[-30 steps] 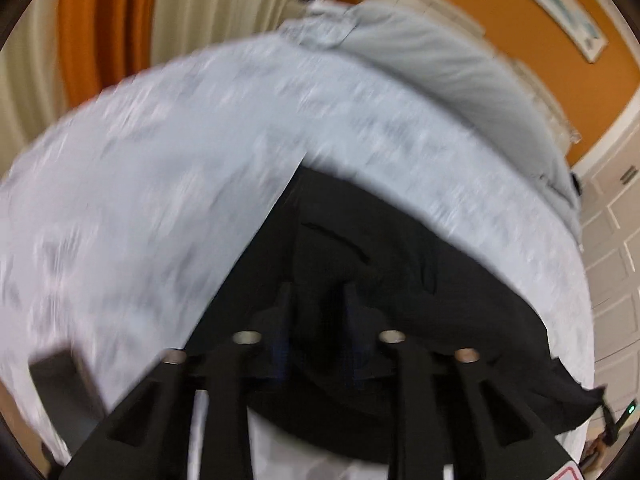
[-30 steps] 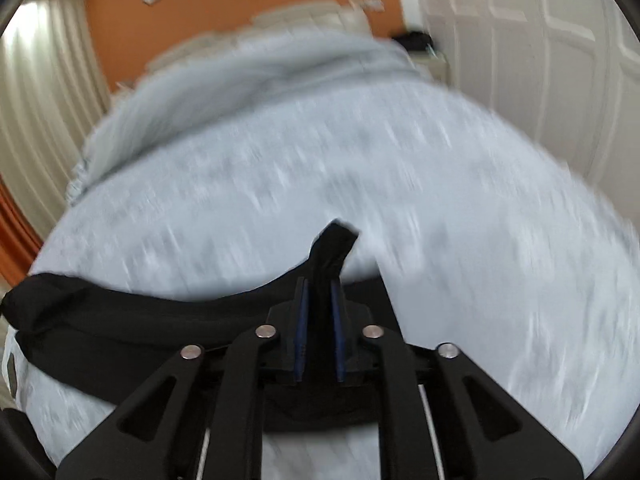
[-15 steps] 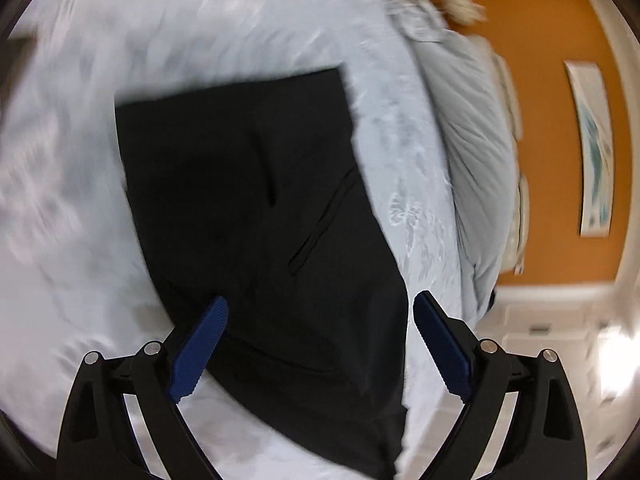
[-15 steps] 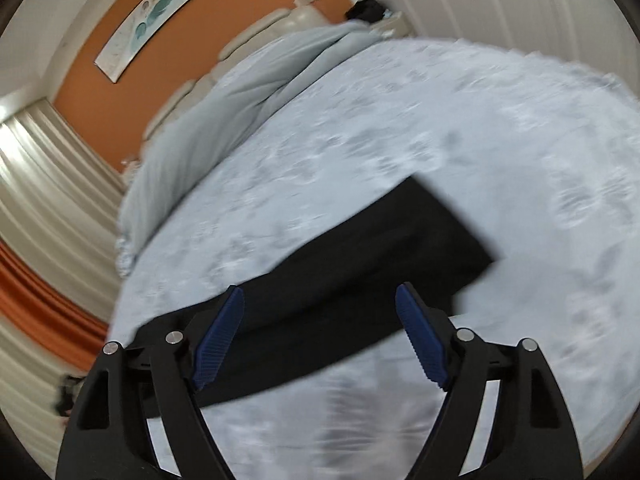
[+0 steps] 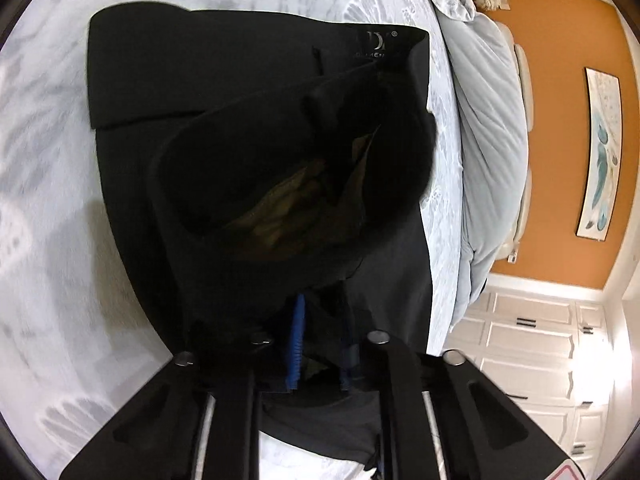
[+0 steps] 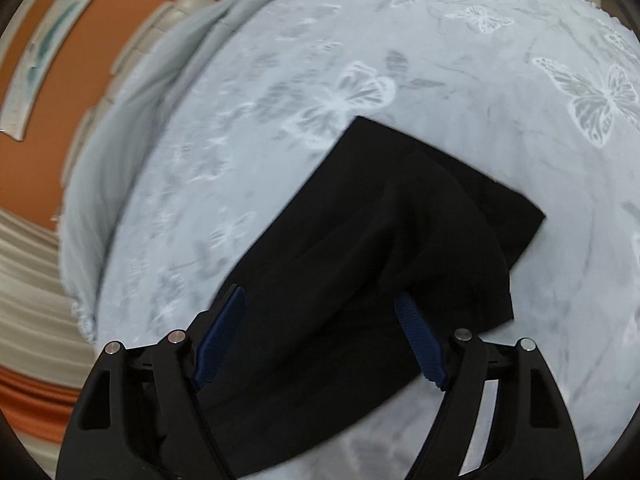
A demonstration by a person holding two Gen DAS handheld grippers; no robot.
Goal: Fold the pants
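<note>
Black pants [image 5: 248, 92] lie folded on a pale bedspread with butterfly print [image 5: 48, 200]. My left gripper [image 5: 320, 340] is shut on the near edge of the pants and lifts it, so a fold of cloth [image 5: 288, 184] bulges above the rest and shows a brownish lining. In the right wrist view the pants [image 6: 360, 240] lie as a dark strip. My right gripper [image 6: 320, 340] is open, its blue pads [image 6: 224, 336] straddling the pants just above them, holding nothing.
A grey duvet [image 5: 488, 120] is bunched along the head of the bed, below an orange wall [image 5: 560, 80] with a picture. White cupboard doors [image 5: 532, 352] stand beside the bed. Curtains [image 6: 28, 280] hang at the left of the right wrist view.
My left gripper, open half a second ago, has closed on the pants' near edge and raised it. My right gripper stays open and has come down closer over the pants.
</note>
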